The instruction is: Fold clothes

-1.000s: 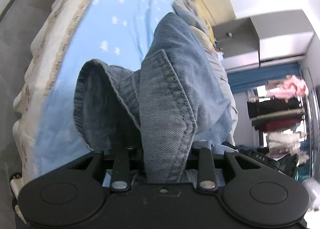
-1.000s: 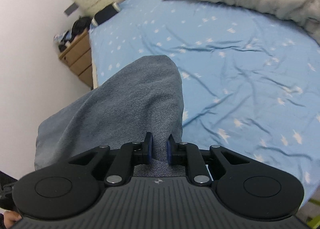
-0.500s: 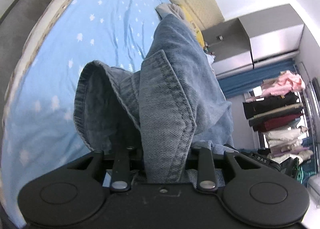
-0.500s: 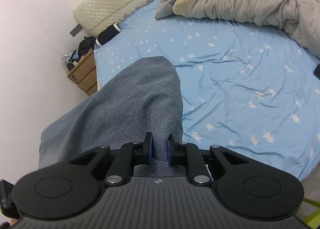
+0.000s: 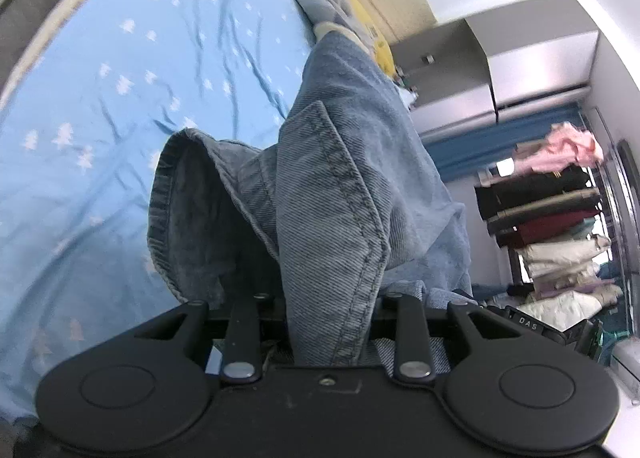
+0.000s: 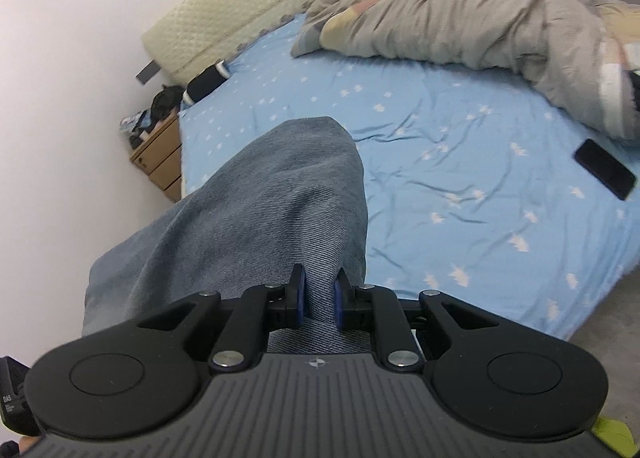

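Note:
A pair of blue denim jeans hangs in the air above the bed, held by both grippers. My left gripper is shut on a stitched hem edge; its fingertips are hidden by the cloth. In the right wrist view the jeans drape forward over my right gripper, which is shut on a fold of the denim between its blue pads. The bed with a light blue star-print sheet lies below; it also shows in the left wrist view.
A grey-beige duvet is bunched at the far right of the bed. A black phone lies on the sheet. A wooden nightstand stands by the wall. A clothes rack and grey cabinets stand to the right.
Both grippers have risen and tilted with the jeans, so more of the bed, the duvet and the phone have come into view. The grips are unchanged.

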A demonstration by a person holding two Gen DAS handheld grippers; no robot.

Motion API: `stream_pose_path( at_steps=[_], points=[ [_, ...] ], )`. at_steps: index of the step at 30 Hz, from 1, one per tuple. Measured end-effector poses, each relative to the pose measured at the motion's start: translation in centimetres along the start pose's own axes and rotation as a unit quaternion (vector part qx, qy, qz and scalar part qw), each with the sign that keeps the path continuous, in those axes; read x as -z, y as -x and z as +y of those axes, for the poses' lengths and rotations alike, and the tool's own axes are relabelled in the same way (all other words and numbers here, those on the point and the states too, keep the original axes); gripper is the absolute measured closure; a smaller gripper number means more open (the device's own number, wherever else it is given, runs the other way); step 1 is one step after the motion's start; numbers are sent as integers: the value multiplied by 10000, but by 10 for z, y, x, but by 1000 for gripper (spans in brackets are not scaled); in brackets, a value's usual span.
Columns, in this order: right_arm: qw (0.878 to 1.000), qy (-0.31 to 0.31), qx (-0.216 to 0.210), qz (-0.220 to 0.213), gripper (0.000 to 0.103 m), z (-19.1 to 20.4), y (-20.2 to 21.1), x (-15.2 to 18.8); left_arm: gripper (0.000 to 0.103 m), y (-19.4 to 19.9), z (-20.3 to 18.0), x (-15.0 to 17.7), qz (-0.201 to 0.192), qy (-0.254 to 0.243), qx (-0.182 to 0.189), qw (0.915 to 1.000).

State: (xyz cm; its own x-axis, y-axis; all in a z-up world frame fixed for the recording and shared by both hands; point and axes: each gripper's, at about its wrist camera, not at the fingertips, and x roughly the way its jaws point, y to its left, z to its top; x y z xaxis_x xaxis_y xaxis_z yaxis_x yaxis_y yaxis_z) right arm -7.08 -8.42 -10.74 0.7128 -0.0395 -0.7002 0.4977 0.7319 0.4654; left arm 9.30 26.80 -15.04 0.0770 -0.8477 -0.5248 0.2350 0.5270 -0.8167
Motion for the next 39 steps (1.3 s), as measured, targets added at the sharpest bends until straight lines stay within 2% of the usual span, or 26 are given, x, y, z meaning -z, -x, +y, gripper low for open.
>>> stream_pose_path(
  at_steps=[5, 11, 18, 29, 39],
  points=[
    [9987, -359, 268, -245, 89, -20, 27, 13, 76, -21, -16, 0, 328, -214, 247, 9989],
    [9949, -681, 538, -522, 89, -41, 56, 22, 76, -44, -36, 4, 702, -408, 377, 9960],
    [9915, -1002, 593, -580, 89, -92, 75, 27, 76, -86, -70, 26, 779, -520, 309, 9951],
    [9941, -833, 451, -533, 89, -173, 101, -25, 76, -152, -127, 62, 589, -312, 265, 9974],
    [9937, -829, 423, -621, 89, -212, 109, -60, 76, -204, -167, 50, 673, -486, 324, 9960]
  ],
)
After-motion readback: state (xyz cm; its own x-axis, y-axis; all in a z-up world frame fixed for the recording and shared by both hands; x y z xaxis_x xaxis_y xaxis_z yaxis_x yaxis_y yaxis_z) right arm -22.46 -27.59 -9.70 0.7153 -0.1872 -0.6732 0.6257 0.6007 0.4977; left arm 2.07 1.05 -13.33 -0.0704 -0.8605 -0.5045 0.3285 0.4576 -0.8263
